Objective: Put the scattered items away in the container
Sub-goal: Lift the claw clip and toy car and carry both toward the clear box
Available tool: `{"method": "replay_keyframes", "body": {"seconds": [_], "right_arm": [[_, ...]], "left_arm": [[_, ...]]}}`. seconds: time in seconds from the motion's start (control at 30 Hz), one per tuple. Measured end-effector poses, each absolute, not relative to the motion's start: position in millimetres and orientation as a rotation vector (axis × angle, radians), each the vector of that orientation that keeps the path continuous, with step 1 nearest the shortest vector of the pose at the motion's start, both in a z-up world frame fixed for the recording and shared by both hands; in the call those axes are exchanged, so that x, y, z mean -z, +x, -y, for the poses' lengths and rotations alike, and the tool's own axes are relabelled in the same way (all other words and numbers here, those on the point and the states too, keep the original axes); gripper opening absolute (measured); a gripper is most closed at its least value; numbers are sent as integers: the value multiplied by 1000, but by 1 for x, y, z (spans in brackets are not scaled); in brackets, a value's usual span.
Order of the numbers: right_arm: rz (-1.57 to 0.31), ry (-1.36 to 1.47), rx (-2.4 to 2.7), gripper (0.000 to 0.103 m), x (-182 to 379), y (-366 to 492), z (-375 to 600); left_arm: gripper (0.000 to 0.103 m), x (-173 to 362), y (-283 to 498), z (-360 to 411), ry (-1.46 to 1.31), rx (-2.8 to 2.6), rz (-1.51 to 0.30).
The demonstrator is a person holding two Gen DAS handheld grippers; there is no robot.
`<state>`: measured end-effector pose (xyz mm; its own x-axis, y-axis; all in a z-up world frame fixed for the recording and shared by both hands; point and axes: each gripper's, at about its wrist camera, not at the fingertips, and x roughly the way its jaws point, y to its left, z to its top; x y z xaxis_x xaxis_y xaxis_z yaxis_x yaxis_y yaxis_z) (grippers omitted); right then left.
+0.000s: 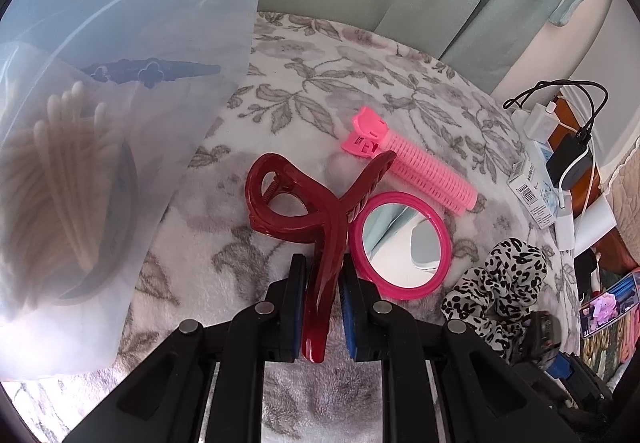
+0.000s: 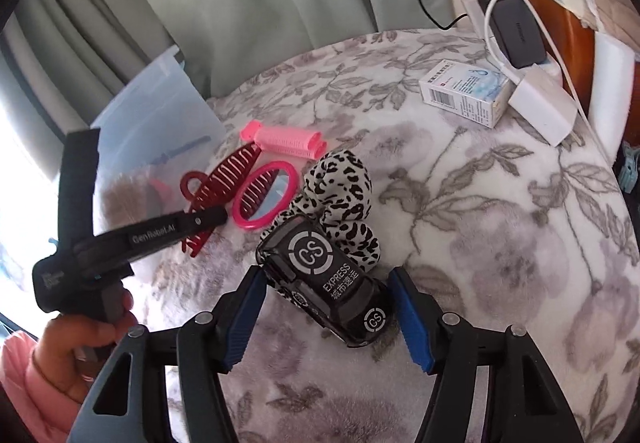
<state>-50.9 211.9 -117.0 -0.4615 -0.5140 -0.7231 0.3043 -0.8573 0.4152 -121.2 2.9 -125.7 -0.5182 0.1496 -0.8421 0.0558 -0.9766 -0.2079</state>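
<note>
My left gripper [image 1: 322, 263] is shut on the tail of a dark red claw clip [image 1: 288, 203], which lies on the floral blanket beside a translucent container [image 1: 120, 43]. Near it are a pink round mirror [image 1: 400, 243], a pink hair roller [image 1: 424, 171] and a leopard-print scrunchie [image 1: 500, 283]. In the right wrist view my right gripper [image 2: 328, 275] stands open around a black toy car [image 2: 328, 295]. The car lies at an angle between the blue pads, against the scrunchie [image 2: 344, 187]. A hand [image 2: 92, 331] holds the left gripper [image 2: 216, 221] over the claw clip [image 2: 224, 179].
The container [image 2: 160, 111] holds cotton swabs and a dark hair clip. At the blanket's far right edge sit a small carton [image 2: 464, 91], a white adapter [image 2: 540, 107] and a black charger with cables [image 2: 516, 31]. Green curtains hang behind.
</note>
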Motion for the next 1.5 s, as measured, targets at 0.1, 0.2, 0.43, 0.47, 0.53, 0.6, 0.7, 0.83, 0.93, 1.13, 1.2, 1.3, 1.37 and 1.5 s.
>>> {"method": "replay_keyframes", "body": {"seconds": [0.1,0.2,0.43,0.47,0.53,0.6,0.7,0.83,0.93,1.13,1.2,1.3,1.37,1.5], "right_arm": [[363,1283,2312,37,116,-52,-218],[395,1301,2309,35,115,-51,-221],[496,1232,2320,34,101,-43,-233],[500,1220,2324,33,97,-41,-235],[502,1200,2331,33,90,-37,-236],[507,1189,2332,32,85,-34,-237],[492,1197,2338,23,85,-32,-234],[452,1231,2331,23,91,-32,-225],[417,1246,2330,23,95,-34,-218],[412,1312,2347,26,106,-44,-213],[441,1314,2338,26,109,-46,-215],[503,1299,2325,23,108,-45,-223],[517,1281,2330,22,104,-44,-226],[509,1251,2343,21,95,-39,-227]], "left_arm": [[15,124,-122,-13,-1489,-2670,325],[13,118,-117,-23,-1455,-2677,309],[10,112,-109,-40,-1417,-2691,323],[10,110,-108,-42,-1410,-2694,329],[9,105,-107,-41,-1392,-2699,344],[9,94,-101,-37,-1370,-2703,348],[9,87,-94,-39,-1354,-2706,344],[9,82,-82,-39,-1366,-2705,338],[9,87,-82,-39,-1380,-2701,349],[9,95,-90,-44,-1387,-2703,354],[9,97,-92,-47,-1388,-2702,352],[9,97,-91,-44,-1390,-2700,354],[9,101,-96,-52,-1390,-2698,355],[9,112,-108,-75,-1381,-2696,345]]}}
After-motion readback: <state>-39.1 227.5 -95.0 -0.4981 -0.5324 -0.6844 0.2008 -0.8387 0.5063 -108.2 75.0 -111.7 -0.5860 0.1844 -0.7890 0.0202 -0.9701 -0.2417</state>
